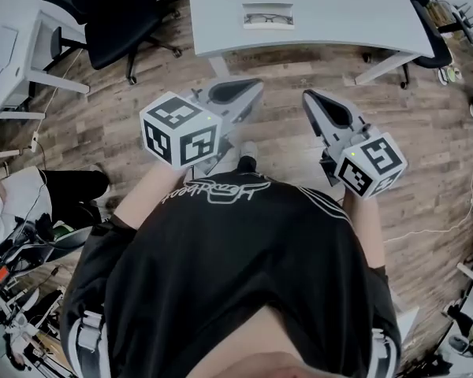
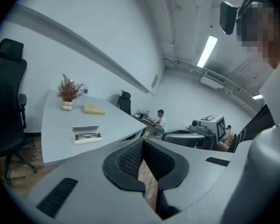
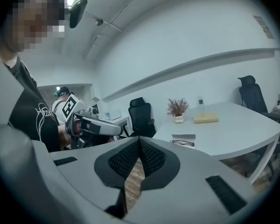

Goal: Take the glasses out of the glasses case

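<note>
An open white glasses case (image 1: pixel 268 16) lies on the grey table (image 1: pixel 339 22) with dark-framed glasses (image 1: pixel 269 18) inside it. The case also shows in the left gripper view (image 2: pixel 87 136) and, smaller, in the right gripper view (image 3: pixel 183 141). My left gripper (image 1: pixel 236 93) and right gripper (image 1: pixel 325 107) are held side by side over the wooden floor, short of the table's near edge and well apart from the case. Each one's jaws are shut with nothing between them, as seen on the left gripper (image 2: pixel 142 141) and the right gripper (image 3: pixel 139 139).
A small potted plant (image 2: pixel 67 91) and a flat yellow item (image 2: pixel 94 109) stand farther back on the table. A black office chair (image 1: pixel 114 18) is left of the table, another (image 1: pixel 430 22) at its right end. A seated person (image 2: pixel 159 118) is far behind.
</note>
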{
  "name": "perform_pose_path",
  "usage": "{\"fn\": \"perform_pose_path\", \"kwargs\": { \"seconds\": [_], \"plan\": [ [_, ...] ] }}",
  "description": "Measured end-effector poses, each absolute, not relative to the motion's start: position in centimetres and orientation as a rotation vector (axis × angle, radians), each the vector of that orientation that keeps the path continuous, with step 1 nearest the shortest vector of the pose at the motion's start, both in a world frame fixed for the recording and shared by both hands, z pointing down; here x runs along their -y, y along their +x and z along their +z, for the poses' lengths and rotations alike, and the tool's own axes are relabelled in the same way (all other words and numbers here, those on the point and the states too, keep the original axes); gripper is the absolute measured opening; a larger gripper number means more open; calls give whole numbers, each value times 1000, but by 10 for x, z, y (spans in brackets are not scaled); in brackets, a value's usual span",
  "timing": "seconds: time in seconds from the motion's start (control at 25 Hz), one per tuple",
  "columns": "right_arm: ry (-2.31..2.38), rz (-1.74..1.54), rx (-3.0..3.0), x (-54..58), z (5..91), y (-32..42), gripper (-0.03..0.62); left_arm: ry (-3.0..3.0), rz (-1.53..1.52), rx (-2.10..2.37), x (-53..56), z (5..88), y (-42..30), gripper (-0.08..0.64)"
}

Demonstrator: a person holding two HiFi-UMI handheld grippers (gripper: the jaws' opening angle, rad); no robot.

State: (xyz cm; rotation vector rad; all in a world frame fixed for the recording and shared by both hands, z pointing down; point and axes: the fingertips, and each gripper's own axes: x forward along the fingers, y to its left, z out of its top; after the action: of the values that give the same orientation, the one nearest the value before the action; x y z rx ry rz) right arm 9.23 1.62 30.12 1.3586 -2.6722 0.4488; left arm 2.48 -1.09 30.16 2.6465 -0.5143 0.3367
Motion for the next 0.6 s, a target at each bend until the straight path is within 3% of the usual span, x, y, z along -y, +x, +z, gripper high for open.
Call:
{"fn": "perform_pose_path", "kwargs": {
  "seconds": [0.6],
  "plan": [
    [1390, 458, 2617, 110, 304, 74, 9, 2634, 352, 472, 136, 312, 5, 6]
  ]
}}
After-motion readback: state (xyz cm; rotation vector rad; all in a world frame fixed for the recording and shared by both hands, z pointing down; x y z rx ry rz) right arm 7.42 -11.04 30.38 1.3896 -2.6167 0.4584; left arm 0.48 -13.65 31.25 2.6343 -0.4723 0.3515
